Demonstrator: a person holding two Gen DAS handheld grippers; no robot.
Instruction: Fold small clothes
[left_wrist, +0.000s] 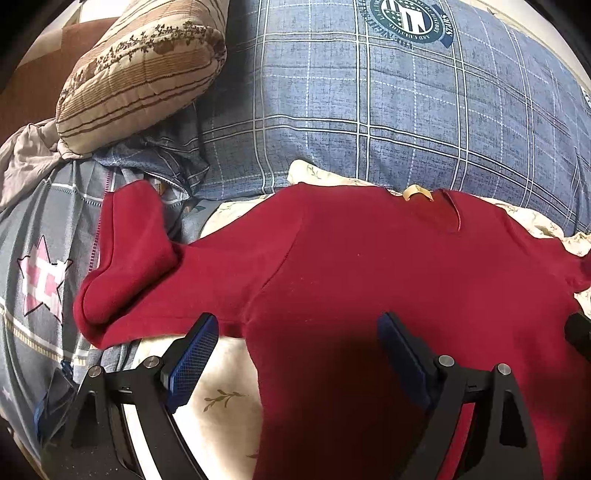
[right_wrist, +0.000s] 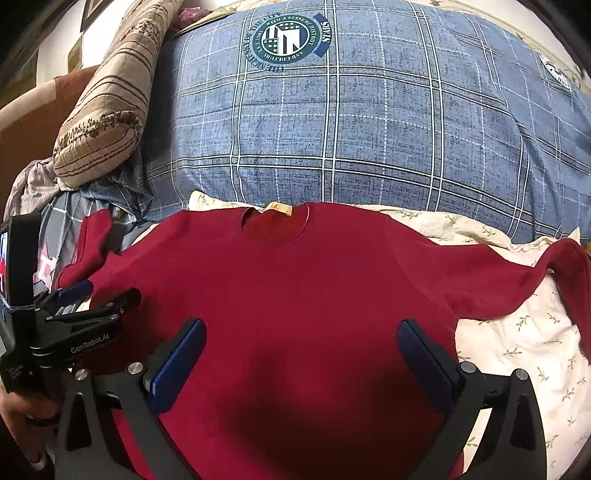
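The red shirt (right_wrist: 295, 295) lay spread flat across the frame centre on a cream leaf-print sheet (right_wrist: 517, 354), collar toward the blue plaid quilt (right_wrist: 369, 122) above. The left gripper (left_wrist: 297, 339) and right gripper (right_wrist: 301, 343) hovered over its lower body, jaws wide apart, gripping nothing.

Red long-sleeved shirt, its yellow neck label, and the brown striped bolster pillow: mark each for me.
Red long-sleeved shirt (right_wrist: 295, 280): right wrist view, middle of the chest.
Yellow neck label (right_wrist: 279, 208): right wrist view, tag centre at the collar's back.
Brown striped bolster pillow (left_wrist: 140, 85): left wrist view, middle of its side.
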